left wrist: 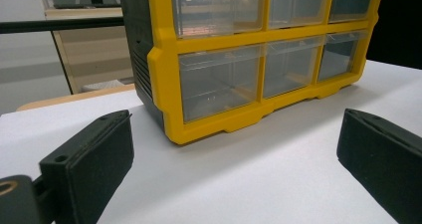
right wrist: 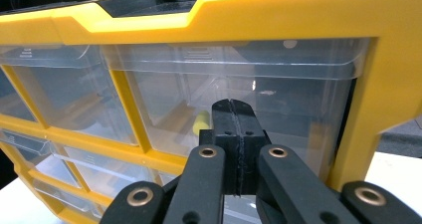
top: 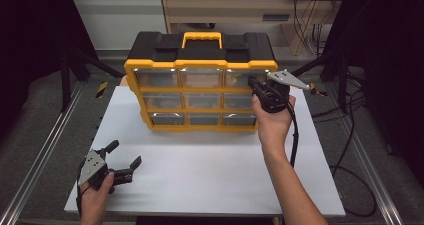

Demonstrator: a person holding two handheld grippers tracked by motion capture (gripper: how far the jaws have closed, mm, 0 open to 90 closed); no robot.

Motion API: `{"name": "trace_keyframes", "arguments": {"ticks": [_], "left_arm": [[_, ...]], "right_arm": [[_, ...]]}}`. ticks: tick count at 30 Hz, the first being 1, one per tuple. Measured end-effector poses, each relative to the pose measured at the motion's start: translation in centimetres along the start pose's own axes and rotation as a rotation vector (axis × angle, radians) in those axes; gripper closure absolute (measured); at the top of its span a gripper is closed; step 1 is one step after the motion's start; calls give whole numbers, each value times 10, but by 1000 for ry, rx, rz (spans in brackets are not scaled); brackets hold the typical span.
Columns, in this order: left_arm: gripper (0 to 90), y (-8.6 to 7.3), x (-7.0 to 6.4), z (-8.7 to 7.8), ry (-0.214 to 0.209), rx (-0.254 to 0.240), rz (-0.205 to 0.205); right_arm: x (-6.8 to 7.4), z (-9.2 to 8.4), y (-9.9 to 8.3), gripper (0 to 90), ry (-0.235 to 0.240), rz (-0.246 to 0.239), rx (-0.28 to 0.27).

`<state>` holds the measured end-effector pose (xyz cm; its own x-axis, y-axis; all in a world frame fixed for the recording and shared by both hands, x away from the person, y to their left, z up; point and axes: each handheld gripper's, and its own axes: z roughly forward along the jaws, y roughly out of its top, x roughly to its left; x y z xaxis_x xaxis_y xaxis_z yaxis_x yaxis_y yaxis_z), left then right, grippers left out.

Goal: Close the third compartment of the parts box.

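Closed tight, the right gripper (right wrist: 234,115) is pressing its tips against the top right drawer (right wrist: 298,84) of the organizer (top: 200,65), where a small yellow piece (right wrist: 201,123) is lying inside. Other drawers are looking empty. Left gripper (top: 122,160) is resting wide open on the white table (top: 210,175), well apart; shelving is standing behind.

No legible text or labels
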<state>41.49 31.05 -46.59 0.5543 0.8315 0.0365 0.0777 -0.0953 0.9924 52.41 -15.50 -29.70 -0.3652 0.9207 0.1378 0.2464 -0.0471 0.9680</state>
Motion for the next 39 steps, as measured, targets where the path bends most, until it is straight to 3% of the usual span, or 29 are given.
{"name": "trace_keyframes", "arguments": {"ticks": [18,39], "left_arm": [[10,0,0,0,1,-1,-1],[11,0,-1,1,-6,2,4]], "right_arm": [[2,0,-1,900,-14,-17,-15],[5,-6,-1,900,13,-33,-8]]}}
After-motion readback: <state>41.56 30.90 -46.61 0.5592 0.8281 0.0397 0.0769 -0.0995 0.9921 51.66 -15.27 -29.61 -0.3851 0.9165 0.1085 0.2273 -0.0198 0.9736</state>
